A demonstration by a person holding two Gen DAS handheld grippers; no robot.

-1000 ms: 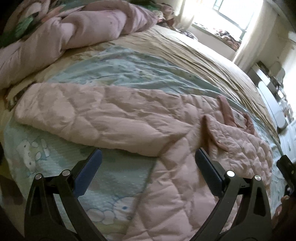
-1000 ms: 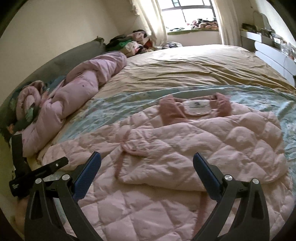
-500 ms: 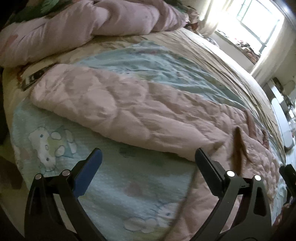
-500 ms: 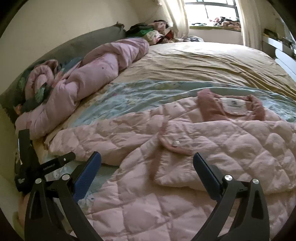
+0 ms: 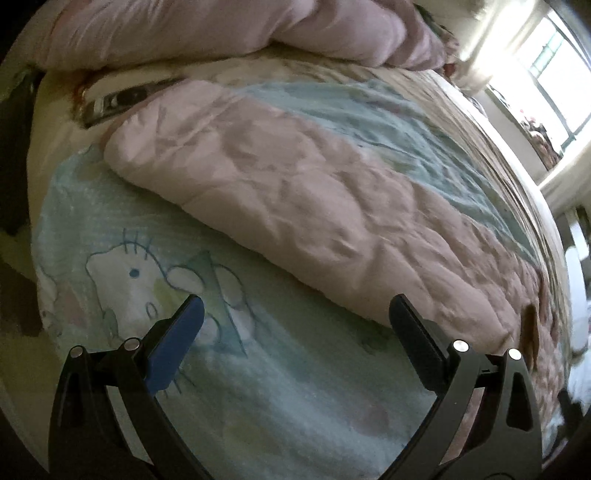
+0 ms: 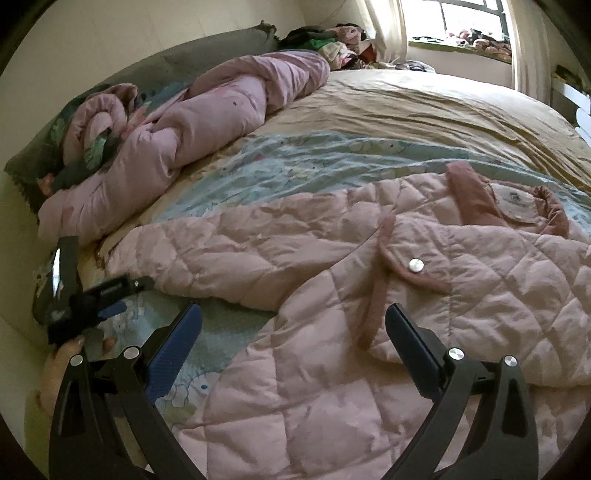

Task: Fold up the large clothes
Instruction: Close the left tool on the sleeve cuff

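Two hand-held grippers, and both are wide apart with nothing between the fingers. The left hand-held gripper (image 5: pixel 291 317) hovers low over the cartoon-print blanket (image 5: pixel 258 387), just beside the near edge of the jacket's outstretched sleeve (image 5: pixel 280 192). The right hand-held gripper (image 6: pixel 293 325) sits over the jacket's lower body, just short of the flap with the silver snap (image 6: pixel 416 264).

The quilted pink jacket (image 6: pixel 295 387) lies flat on the blanket, on the bed (image 6: pixel 424 110). Its body runs from the hem by the right hand-held gripper up to the darker pink collar (image 6: pixel 471 195), which points toward the window (image 6: pixel 469 18). So the body's long axis goes hem-to-collar, away from the camera. The one sleeve sticks out sideways from the body, with its cuff end pointing at the bundled pink duvet (image 6: pixel 192 125) along the headboard side. One front flap looks already folded across the chest.

My guess is we're at the sleeve step: the sleeve isn't folded in yet, and the left hand-held gripper is lining up on it. Next move probably calls for dropping onto the sleeve near the cuff end, pinching the puffy fabric, and carrying it across the body toward the snap. It's thick and slippery-looking, so a shallow pinch could slide off.
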